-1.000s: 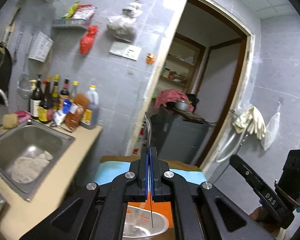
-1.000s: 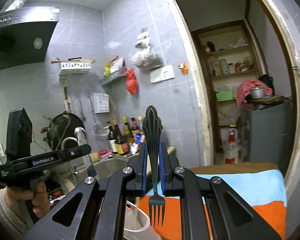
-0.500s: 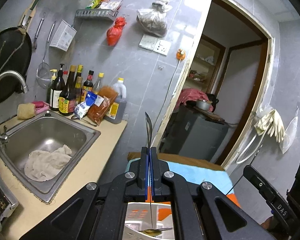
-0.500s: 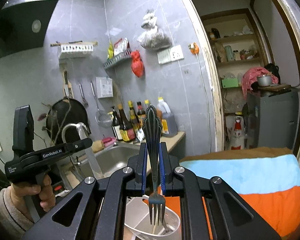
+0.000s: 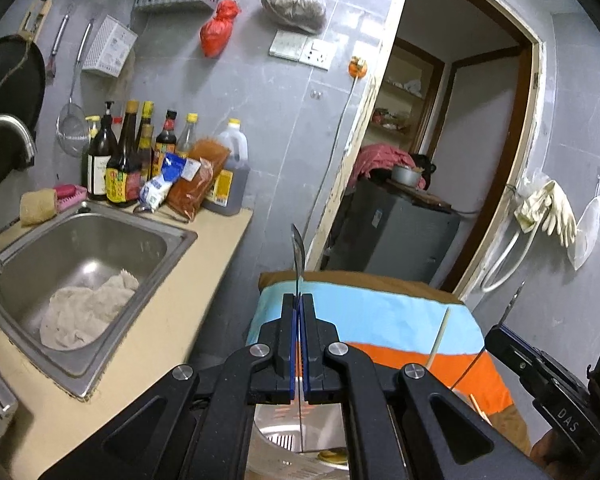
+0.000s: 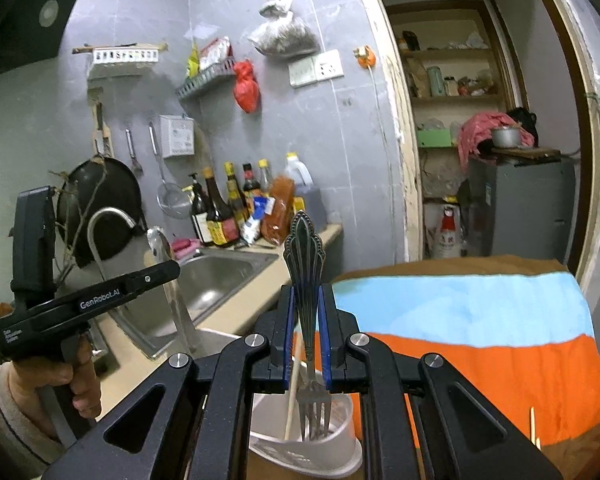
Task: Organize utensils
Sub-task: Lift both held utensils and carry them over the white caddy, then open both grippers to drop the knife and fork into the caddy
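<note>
At the far left of the right wrist view, a person's hand (image 6: 70, 376) holds the handle of the left gripper (image 6: 168, 270). Its jaws are closed flat on a thin metal utensil (image 5: 299, 256) seen edge-on. In the left wrist view this utensil stands straight up between the 2 blue pads (image 5: 290, 344). Its top pokes up above the pads and its thin stem hangs down below them. The low end hangs over a shiny metal bowl (image 5: 284, 440) with holes in it. Whether it is a spoon or a knife is hard to tell.

Behind it is a steel sink (image 5: 80, 264) with a pale rag (image 5: 88, 308) inside. Dark sauce bottles (image 5: 128, 160) stand in a row at the wall.

More to the right, the right gripper (image 6: 306, 344) is clamped on a dark fork (image 6: 305, 280). The fork stands up with its fancy handle on top and its 4 tines pointing down. The tines reach into a white cup (image 6: 304, 436). A pale stick (image 6: 292, 396), maybe a chopstick, leans in the same cup.

On the right lies a cloth (image 6: 480, 344) with brown, blue and orange stripes. It covers the table under the cup. Another pale stick (image 6: 534, 426) lies near its right edge. Past it is an open doorway (image 6: 460, 120) with shelves and a grey cabinet (image 6: 520, 208).
</note>
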`<state>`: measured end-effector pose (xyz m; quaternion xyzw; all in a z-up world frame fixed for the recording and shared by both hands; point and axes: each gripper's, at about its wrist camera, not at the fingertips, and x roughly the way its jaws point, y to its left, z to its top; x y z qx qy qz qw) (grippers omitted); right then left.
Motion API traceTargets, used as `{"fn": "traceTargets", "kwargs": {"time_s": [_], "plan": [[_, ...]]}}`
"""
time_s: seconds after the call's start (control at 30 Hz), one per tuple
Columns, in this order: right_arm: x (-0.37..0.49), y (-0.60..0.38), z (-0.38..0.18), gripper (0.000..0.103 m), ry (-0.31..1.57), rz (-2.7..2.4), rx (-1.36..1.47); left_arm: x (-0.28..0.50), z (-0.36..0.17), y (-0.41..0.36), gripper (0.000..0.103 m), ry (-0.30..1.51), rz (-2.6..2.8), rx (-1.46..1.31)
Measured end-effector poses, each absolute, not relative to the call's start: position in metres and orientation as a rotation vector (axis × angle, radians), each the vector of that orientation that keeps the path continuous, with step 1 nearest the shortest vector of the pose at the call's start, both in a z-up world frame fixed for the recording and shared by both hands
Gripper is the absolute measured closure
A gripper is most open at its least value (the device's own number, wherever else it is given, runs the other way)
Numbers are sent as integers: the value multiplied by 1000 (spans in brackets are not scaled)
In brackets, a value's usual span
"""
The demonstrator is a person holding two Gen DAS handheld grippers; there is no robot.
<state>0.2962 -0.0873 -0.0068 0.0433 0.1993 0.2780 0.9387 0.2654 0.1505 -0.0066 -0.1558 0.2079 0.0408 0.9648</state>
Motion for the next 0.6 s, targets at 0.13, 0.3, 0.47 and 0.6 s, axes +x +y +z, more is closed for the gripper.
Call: {"fn": "traceTargets", "kwargs": {"time_s": [0.13, 0.3, 0.47, 0.6], "plan": [[299, -83, -12, 93, 431, 561, 85, 268, -15, 149, 101, 450, 68, -319], [302, -76, -19, 92, 468, 569, 86, 271, -23, 149, 101, 493, 28, -333], [307, -82, -23, 92, 500, 592, 164, 271, -24, 151, 101, 512, -10, -366], [310, -82, -29, 91, 526, 605, 180, 272, -23, 155, 98, 523, -25, -390]]}}
